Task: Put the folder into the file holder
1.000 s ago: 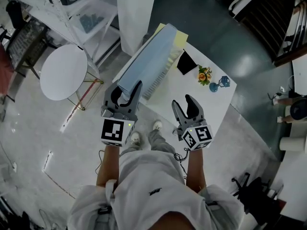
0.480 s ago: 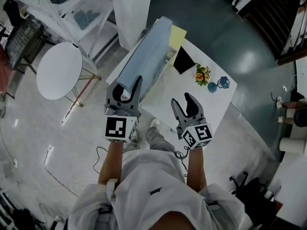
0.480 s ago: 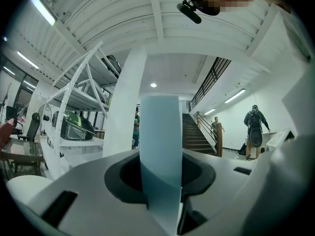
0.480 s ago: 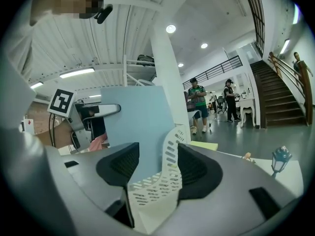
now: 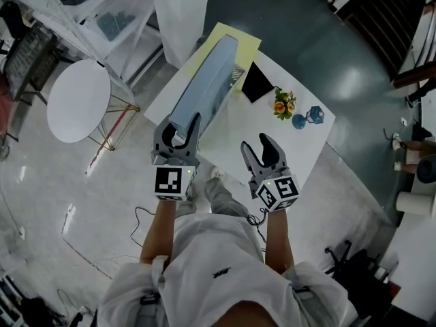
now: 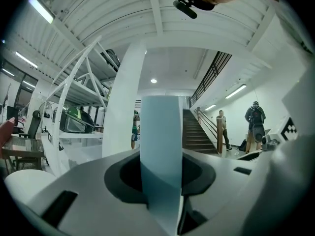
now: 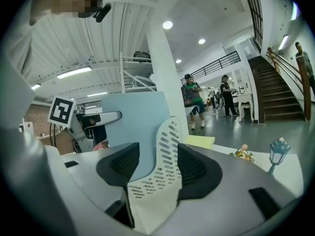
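Note:
My left gripper (image 5: 178, 129) is shut on the near end of a long light-blue folder (image 5: 204, 87). The folder slants away over the white table (image 5: 300, 152), and its edge stands between the jaws (image 6: 161, 132). The white perforated file holder (image 5: 236, 75) stands on the table beyond the folder's far end, mostly hidden in the head view. My right gripper (image 5: 257, 145) hovers over the table's near edge, its jaws closing with nothing pressed between them. In the right gripper view the file holder (image 7: 170, 132) shows past the gap, with the folder (image 7: 133, 117) behind it.
A yellow sheet (image 5: 235, 36) lies under the holder at the table's far corner. On the table are a black flat object (image 5: 257, 82), a small flower pot (image 5: 281, 104) and a blue lamp figurine (image 5: 310, 118). A white pillar (image 5: 178, 12) and a round white table (image 5: 71, 101) stand to the left.
The table and folder now sit higher in the head view, and the folder looks narrower, turned more edge-on. Both grippers keep almost the same place, the left still holding the folder.

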